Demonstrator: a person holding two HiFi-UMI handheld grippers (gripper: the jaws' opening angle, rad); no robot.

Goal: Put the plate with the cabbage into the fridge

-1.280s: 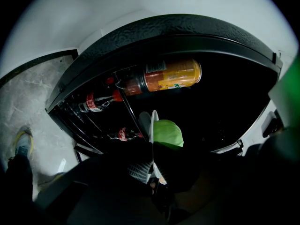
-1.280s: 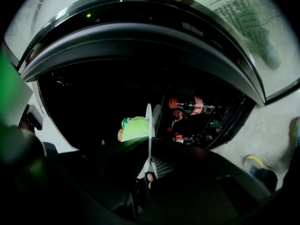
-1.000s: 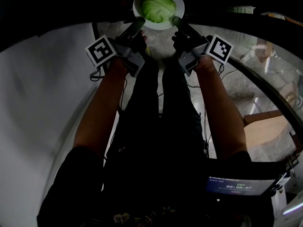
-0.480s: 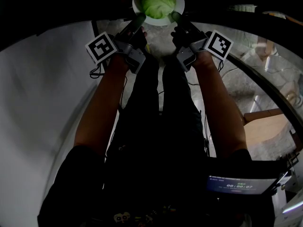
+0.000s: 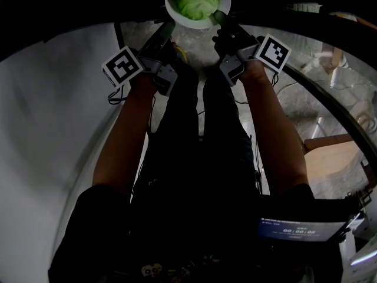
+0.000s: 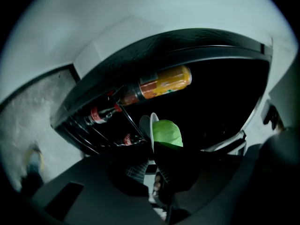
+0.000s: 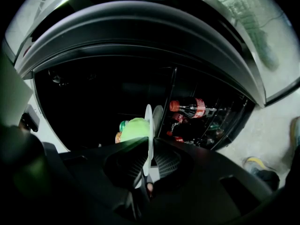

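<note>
A white plate (image 5: 177,10) with a green cabbage (image 5: 197,0) on it is held out in the fridge's dark opening at the top of the head view. My right gripper (image 5: 219,17) is shut on the plate's right rim; in the right gripper view the plate (image 7: 148,125) runs edge-on down between its jaws (image 7: 147,153), with the cabbage (image 7: 133,128) to the left. My left gripper (image 5: 168,28) sits just short of the left rim, open. The plate (image 6: 153,125) and cabbage (image 6: 167,132) stand ahead of its jaws (image 6: 152,156). Darkness hides what lies under the plate.
The fridge's door shelves hold an orange juice bottle (image 6: 164,83) and cola bottles (image 6: 101,114) (image 7: 190,108). Cans (image 7: 122,130) stand deep inside. A white panel (image 5: 53,99) lies at the left and a wooden seat (image 5: 330,161) at the right. The person's legs are below.
The plate moved farther into the fridge. The left gripper has come off the rim and drawn back down and left; the right gripper still holds the plate.
</note>
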